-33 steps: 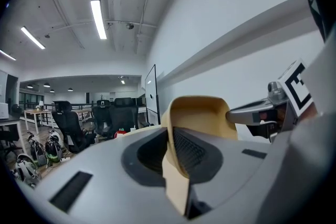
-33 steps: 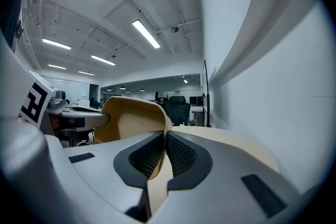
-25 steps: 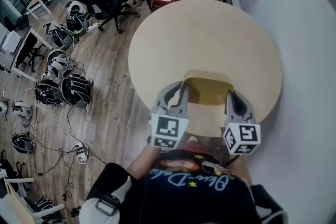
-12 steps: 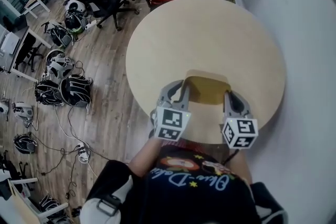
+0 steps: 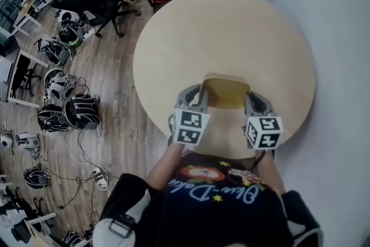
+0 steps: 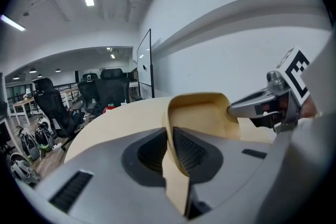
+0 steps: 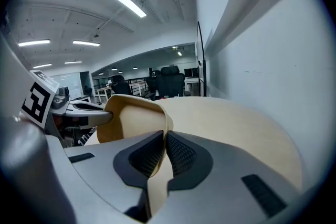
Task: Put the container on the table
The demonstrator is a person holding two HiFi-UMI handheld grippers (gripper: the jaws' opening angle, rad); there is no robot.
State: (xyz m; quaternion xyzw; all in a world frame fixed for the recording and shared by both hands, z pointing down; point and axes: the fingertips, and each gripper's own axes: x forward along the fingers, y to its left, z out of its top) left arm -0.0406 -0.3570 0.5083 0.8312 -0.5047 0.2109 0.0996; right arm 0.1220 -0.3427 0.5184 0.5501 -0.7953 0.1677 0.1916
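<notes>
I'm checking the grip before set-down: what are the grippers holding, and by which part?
Both hold the tan container: the left gripper is clamped on its left side wall, the right gripper on its right side wall.

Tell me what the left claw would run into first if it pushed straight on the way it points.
The left claw is shut on the wall of the container and aims forward and slightly down. The top of the round table just beyond looks like the first thing it would meet, though how far off it lies is unclear.
</notes>
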